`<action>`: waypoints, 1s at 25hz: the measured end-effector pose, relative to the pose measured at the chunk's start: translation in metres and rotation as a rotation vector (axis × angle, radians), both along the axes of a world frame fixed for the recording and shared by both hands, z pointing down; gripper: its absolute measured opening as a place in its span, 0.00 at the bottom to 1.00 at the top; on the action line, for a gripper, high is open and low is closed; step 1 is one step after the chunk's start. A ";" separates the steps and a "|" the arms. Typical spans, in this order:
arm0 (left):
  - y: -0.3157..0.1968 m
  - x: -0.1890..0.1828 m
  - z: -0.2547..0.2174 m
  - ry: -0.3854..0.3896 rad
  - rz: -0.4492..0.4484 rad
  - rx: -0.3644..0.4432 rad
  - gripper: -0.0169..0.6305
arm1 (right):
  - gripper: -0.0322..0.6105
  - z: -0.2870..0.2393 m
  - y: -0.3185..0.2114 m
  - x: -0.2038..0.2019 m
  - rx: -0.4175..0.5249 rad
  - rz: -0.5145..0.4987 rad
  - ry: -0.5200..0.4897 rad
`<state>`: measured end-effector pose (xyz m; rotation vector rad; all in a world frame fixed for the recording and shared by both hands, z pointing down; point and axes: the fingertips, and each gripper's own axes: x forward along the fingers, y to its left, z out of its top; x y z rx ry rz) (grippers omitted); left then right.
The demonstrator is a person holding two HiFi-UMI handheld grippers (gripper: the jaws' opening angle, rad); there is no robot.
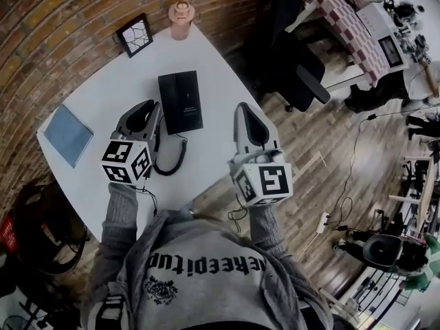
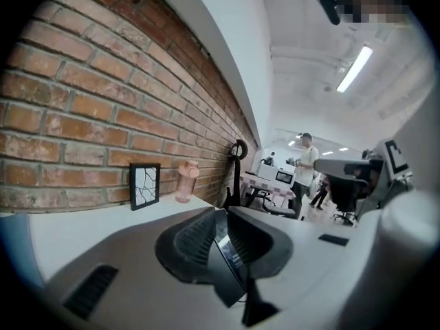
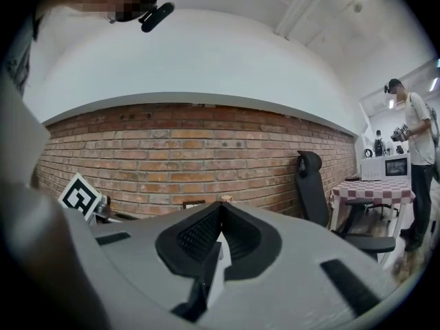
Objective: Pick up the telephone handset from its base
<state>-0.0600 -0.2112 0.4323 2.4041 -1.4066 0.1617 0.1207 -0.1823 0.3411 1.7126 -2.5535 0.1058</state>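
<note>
A black telephone (image 1: 180, 102) lies flat on the white table (image 1: 103, 88), and its coiled cord (image 1: 172, 162) loops toward the near edge. I cannot tell the handset apart from the base. My left gripper (image 1: 152, 105) hangs low just left of the phone, shut and holding nothing. In the left gripper view the left gripper (image 2: 221, 216) has its pads together, with the phone's dark edge (image 2: 225, 247) showing behind them. My right gripper (image 1: 243, 107) is right of the phone, past the table's edge and over the floor. Seen in its own view, the right gripper (image 3: 219, 217) is shut and empty.
A blue notebook (image 1: 67, 134) lies at the table's left corner. A small picture frame (image 1: 135, 35) and a pink bottle (image 1: 181, 19) stand at the back by the brick wall. A black office chair (image 1: 299, 71) is on the wooden floor to the right. A person (image 3: 414, 150) stands farther off.
</note>
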 end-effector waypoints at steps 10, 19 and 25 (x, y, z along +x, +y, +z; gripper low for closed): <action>-0.029 0.004 0.082 0.023 0.057 -0.206 0.20 | 0.06 0.018 -0.013 0.002 -0.051 0.022 0.037; -0.044 0.012 0.128 0.076 0.119 -0.315 0.25 | 0.06 0.036 -0.022 0.007 -0.099 0.040 0.067; -0.046 0.014 0.130 0.162 0.206 -0.327 0.25 | 0.06 0.045 -0.030 0.004 -0.122 0.046 0.074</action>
